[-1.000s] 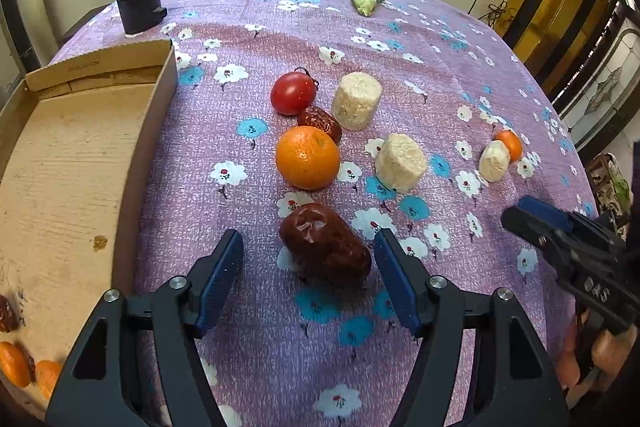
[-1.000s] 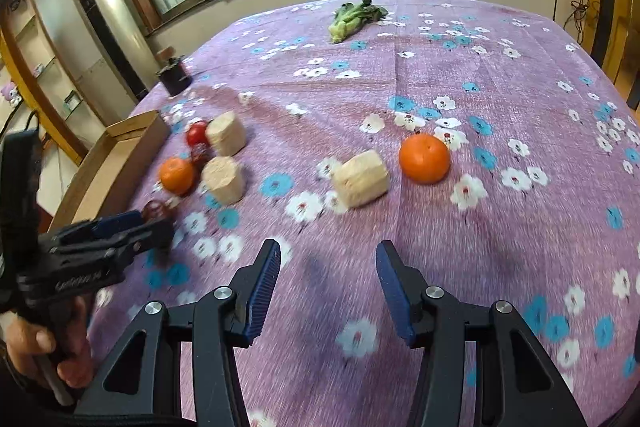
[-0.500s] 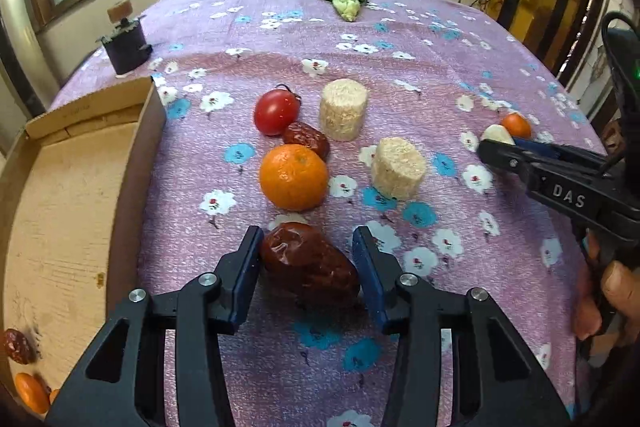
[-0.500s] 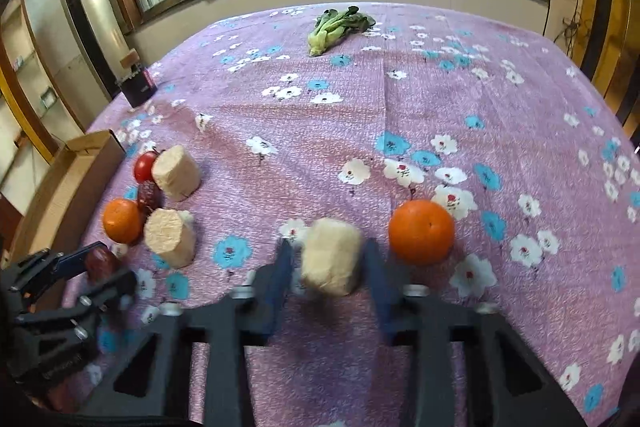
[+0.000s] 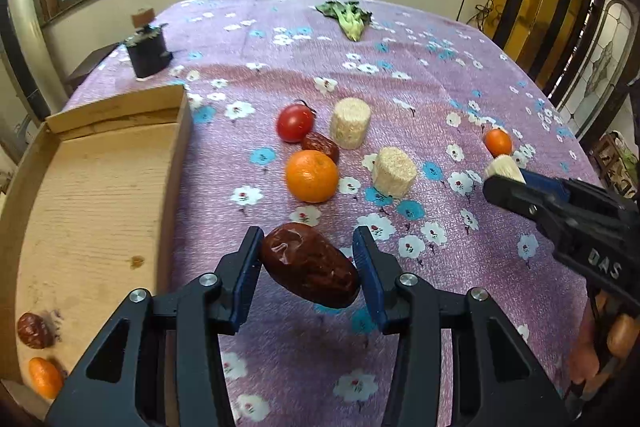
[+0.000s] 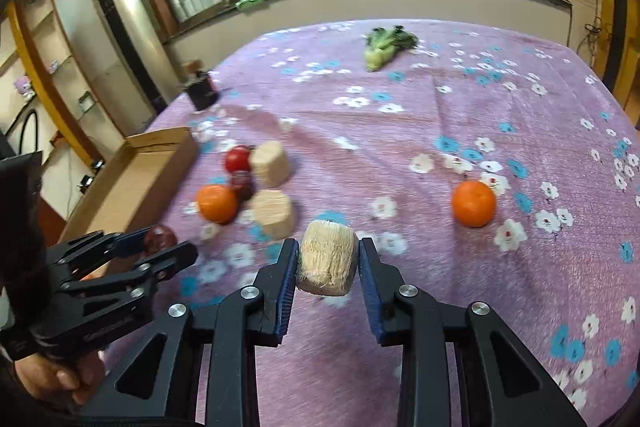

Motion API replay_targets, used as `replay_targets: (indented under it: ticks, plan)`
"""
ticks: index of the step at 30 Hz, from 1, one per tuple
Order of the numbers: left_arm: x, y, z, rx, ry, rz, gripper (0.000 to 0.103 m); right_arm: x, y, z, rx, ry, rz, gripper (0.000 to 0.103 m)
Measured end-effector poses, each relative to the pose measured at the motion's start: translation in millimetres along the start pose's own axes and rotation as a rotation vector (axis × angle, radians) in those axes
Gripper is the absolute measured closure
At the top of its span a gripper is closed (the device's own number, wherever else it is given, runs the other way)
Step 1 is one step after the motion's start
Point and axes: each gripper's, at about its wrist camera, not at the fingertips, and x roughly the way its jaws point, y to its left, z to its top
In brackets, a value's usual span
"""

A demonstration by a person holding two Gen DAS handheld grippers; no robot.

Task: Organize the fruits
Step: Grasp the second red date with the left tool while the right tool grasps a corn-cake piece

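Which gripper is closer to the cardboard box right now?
Left. The left gripper, shut on a date, is right beside the box; the right gripper is farther out.

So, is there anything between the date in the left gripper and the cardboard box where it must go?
Nothing visible. The left gripper holds the date just right of the box; only the box's own side wall lies between, and the floor behind it is bare.
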Motion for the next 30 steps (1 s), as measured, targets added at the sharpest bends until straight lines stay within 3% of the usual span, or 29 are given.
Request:
replay_targets:
  ticks: [11, 30]
  plan:
    - [-36, 29, -9, -0.04, -0.056, 0.052, 0.059, -26, 51, -6, -0.048, -0.02, 0.085, 0.072]
    - [-63, 66, -26, -0.098, -0.085, 0.088, 0.059, -31, 108, -13, -0.126, -0.016, 0.136, 0.072]
